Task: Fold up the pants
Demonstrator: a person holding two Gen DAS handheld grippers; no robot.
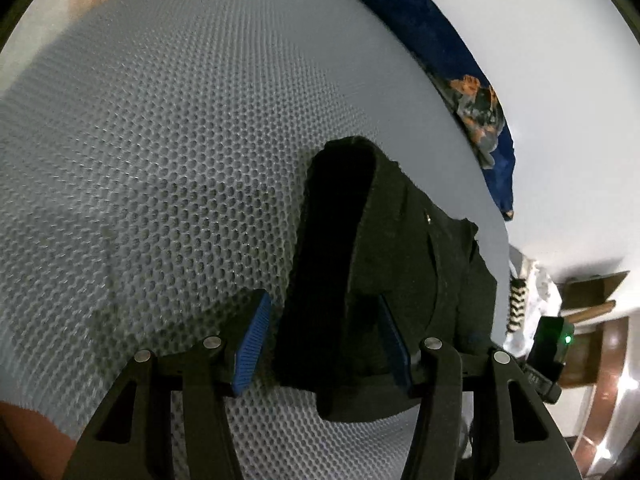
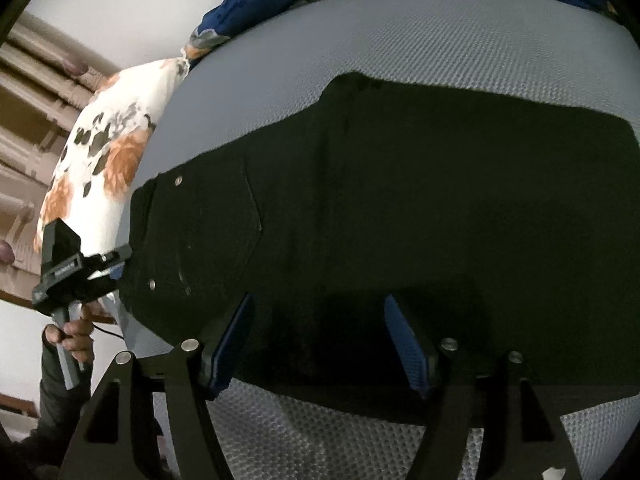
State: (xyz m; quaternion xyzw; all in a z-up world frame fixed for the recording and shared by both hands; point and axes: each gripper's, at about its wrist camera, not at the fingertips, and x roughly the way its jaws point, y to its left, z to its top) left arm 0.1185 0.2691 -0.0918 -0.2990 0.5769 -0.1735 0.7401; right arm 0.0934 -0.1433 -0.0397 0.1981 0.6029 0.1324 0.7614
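Black pants lie flat, folded lengthwise, on a grey mesh mattress, with pocket rivets toward the left. In the left wrist view the pants show end-on, their thick edge running between my fingers. My left gripper is open, its blue pads either side of that edge without pinching it. My right gripper is open above the pants' near edge. The left gripper also shows in the right wrist view, at the waist end of the pants.
A dark blue floral blanket lies along the far side of the mattress. A white floral pillow sits at the mattress's left end. A wall and wooden furniture lie beyond.
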